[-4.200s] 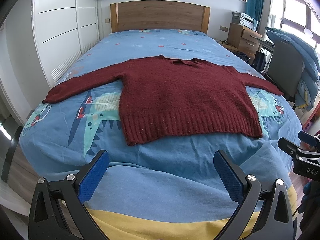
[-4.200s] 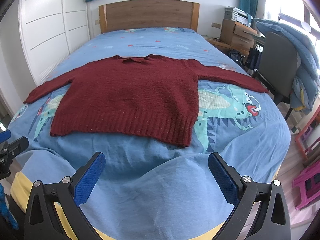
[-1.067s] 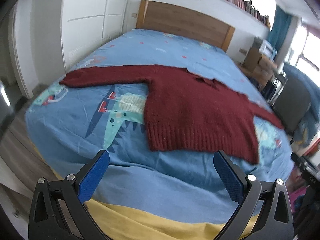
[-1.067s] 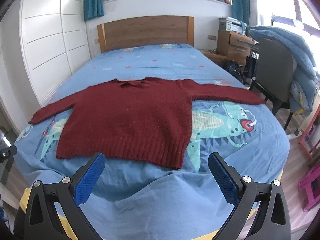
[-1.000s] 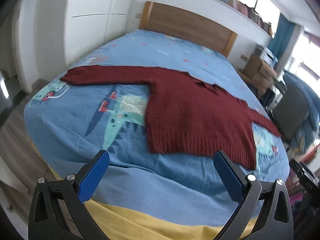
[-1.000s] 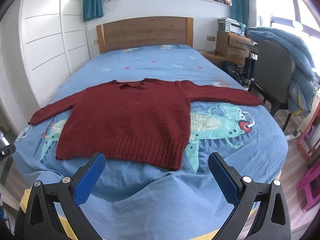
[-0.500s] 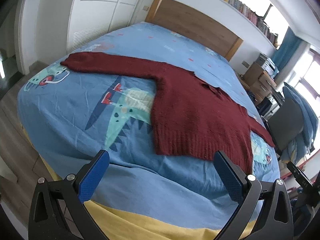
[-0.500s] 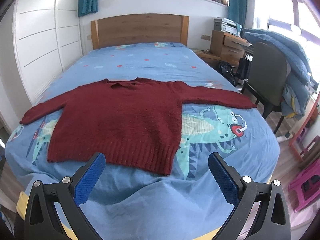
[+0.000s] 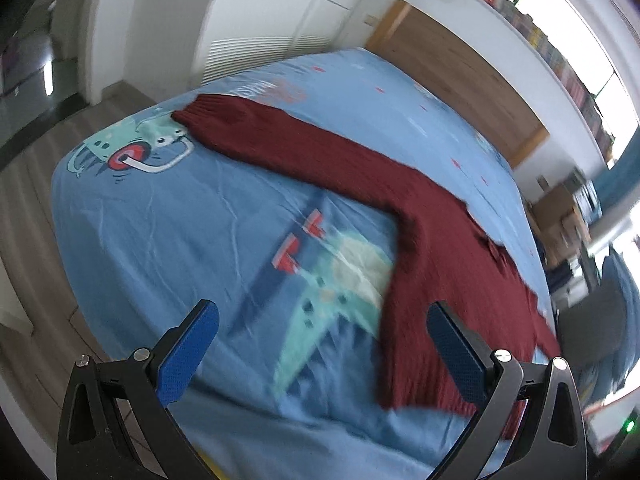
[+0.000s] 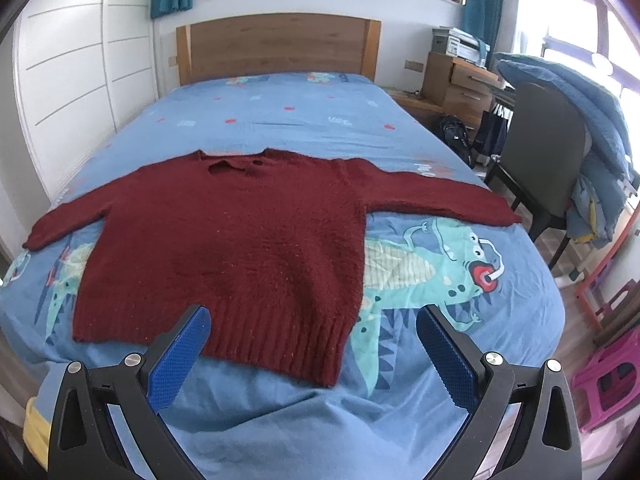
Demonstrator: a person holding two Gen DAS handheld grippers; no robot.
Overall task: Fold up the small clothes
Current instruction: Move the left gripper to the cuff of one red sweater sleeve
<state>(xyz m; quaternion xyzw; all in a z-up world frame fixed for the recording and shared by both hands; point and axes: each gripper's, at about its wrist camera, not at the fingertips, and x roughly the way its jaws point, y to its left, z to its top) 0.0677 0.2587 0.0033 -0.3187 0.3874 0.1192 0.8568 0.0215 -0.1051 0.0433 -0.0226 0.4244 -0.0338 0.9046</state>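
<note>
A dark red knitted sweater [image 10: 248, 240] lies flat on the blue dinosaur-print bed sheet [image 10: 420, 280], both sleeves spread out sideways, hem towards me. My right gripper [image 10: 312, 340] is open and empty, just above the hem at the bed's near end. My left gripper [image 9: 320, 332] is open and empty at the bed's left corner, above the sheet. In the left wrist view the sweater [image 9: 440, 248] runs diagonally, and its left sleeve [image 9: 260, 136] reaches towards the far left edge.
A wooden headboard [image 10: 276, 48] stands at the far end. White wardrobe doors [image 10: 68, 72] line the left side. A dark chair draped with a blue quilt [image 10: 560, 120] and a wooden drawer unit [image 10: 460, 80] stand on the right. A pink stool [image 10: 612, 376] stands on the floor.
My left gripper has swung left and closer, towards the sweater's left sleeve side, blurring the view. My right gripper has moved forward over the hem. Both stay open.
</note>
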